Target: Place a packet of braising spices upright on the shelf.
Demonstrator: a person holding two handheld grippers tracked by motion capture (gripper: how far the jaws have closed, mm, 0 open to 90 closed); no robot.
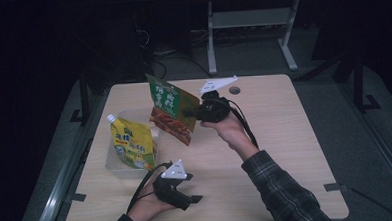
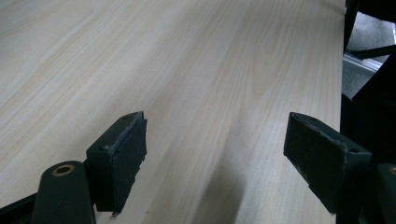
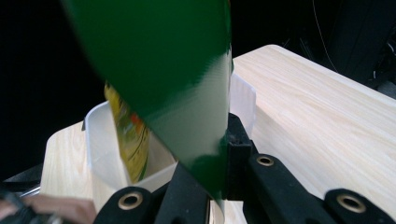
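A person sat at the near edge of a light wooden table (image 1: 285, 136), forearms coming in from the bottom of the high view. The right arm, in a plaid sleeve (image 1: 282, 189), stretched up and leftward toward the middle of the frame, wrist bent, with the right hand (image 1: 229, 126) wrapped around the right gripper (image 1: 191, 112). Its jaws were pressed together on the edge of a green pouch (image 1: 173, 109), which hung lifted in the air just above centre, tilted, over the right end of a clear plastic bin (image 1: 117, 166). The pouch's front showed a picture of brownish food and large pale Chinese characters, too small to read. In the right gripper view the pouch's plain green back (image 3: 163, 65) ran across the upper centre, blurred, its edge pinched between the black jaws at the bottom.

A yellow pouch (image 1: 130, 146) with a white cap at its top corner stood leaning inside the bin, left of centre. Its label carried Chinese characters and a green band, also unreadable.

At the bottom left of the high view the left hand (image 1: 148, 207) lay low by the table's near edge, palm up, cradling the left gripper (image 1: 195, 199), which pointed rightward. In the left gripper view its jaws stood wide apart over bare wood with nothing between them.
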